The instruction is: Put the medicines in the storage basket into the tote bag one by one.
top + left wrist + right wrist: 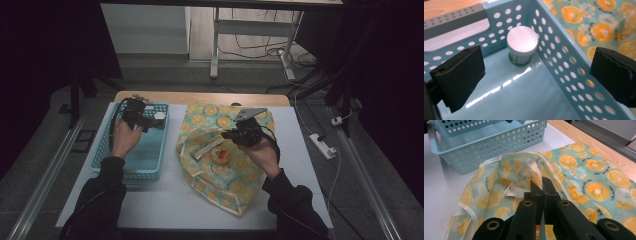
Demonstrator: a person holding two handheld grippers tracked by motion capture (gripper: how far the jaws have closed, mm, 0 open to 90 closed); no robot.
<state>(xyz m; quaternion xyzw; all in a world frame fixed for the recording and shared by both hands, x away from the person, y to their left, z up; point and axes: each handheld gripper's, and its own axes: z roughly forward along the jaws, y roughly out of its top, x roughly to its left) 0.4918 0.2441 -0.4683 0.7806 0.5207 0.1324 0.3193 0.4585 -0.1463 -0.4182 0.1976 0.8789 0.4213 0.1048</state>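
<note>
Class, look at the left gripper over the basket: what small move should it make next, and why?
Probably lift the left gripper straight up out of the basket. Its fingers stand wide open with nothing between them, and the white-lidded jar stands upright in the far corner, apart from them, so it looks placed.

Jar [521,45] in far corner of basket [102,155], basket left of cloth bag [235,190], both on table [170,205]

A lab or recording room: dark curtains flank a white-topped table [300,130], cables [260,50] sprawl over the grey floor at upper centre, a power strip [322,146] lies at right.
</note>
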